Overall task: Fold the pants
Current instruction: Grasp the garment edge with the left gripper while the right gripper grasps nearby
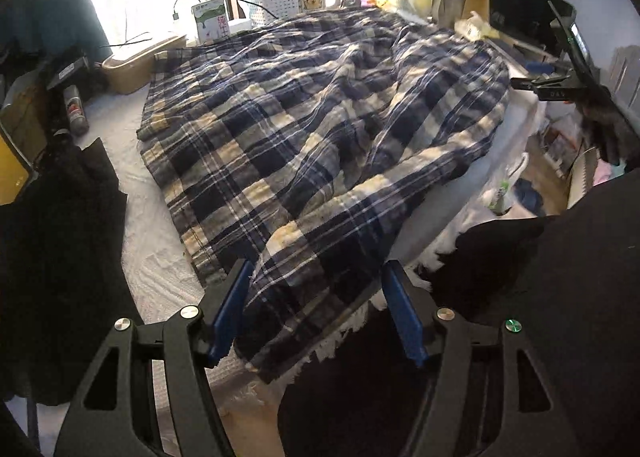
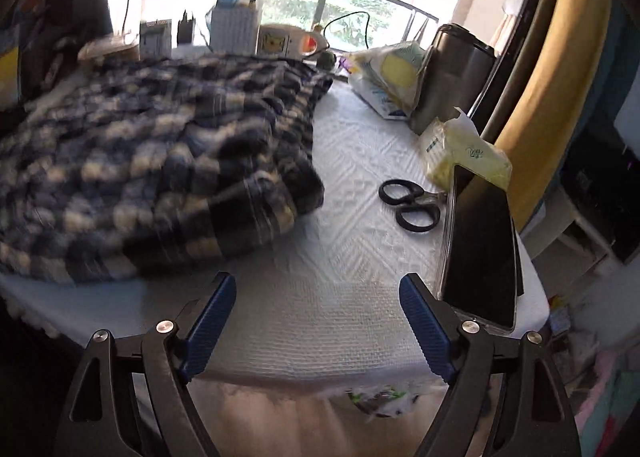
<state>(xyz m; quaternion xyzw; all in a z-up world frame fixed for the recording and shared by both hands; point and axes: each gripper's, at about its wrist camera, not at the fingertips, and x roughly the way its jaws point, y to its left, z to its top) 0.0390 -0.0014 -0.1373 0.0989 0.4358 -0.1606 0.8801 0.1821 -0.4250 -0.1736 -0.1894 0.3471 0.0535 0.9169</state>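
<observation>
Black-handled scissors lie near the table's right edge, just beside a dark phone; a steel tumbler stands farther back.

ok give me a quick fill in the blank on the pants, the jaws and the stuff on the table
1. The pants have a blue and cream ____ pattern.
2. The left gripper has its jaws ____ around the near edge of the pants.
3. Right of the pants, beside the phone, lies a pair of black-handled ____.
4. The right gripper holds ____, its jaws apart above the white cloth.

Missing words: plaid; open; scissors; nothing
</observation>
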